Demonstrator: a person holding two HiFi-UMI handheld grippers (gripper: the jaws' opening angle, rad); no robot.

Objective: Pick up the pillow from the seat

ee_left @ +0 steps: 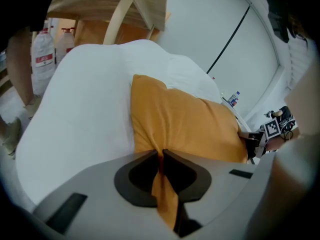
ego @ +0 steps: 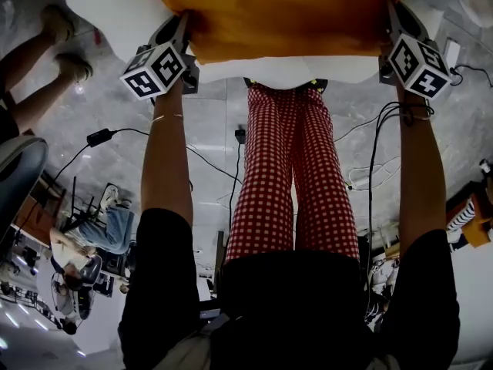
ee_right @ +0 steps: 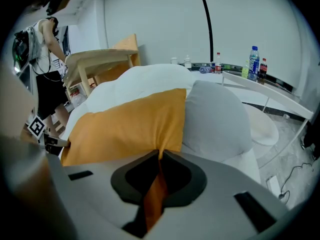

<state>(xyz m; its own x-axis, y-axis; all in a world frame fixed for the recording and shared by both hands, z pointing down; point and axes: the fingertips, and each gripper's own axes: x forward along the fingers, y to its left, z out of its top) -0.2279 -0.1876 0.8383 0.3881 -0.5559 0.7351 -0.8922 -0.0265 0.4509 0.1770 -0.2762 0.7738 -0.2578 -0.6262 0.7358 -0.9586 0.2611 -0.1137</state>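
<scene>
White seat [ego: 115, 10], orange pillow [ego: 277, 14] lying on it, gripped at both near corners.
Head view: we see the left gripper [ego: 183, 23] and right gripper [ego: 391, 15] at opposite corners of the pillow. Left gripper view: jaws pressed together on a pinch of orange fabric. Right gripper view: jaws likewise clamped on the pillow's corner — a pale grey cushion [ee_right: 215, 119] touches its side.

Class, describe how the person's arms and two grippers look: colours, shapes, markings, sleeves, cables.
The left gripper and right gripper each have a light grey body with black curved pads and carry a white cube printed with black square markers. The arms are bare below short black sleeves. A black cable loops at the right wrist; a thin band circles the left.
</scene>
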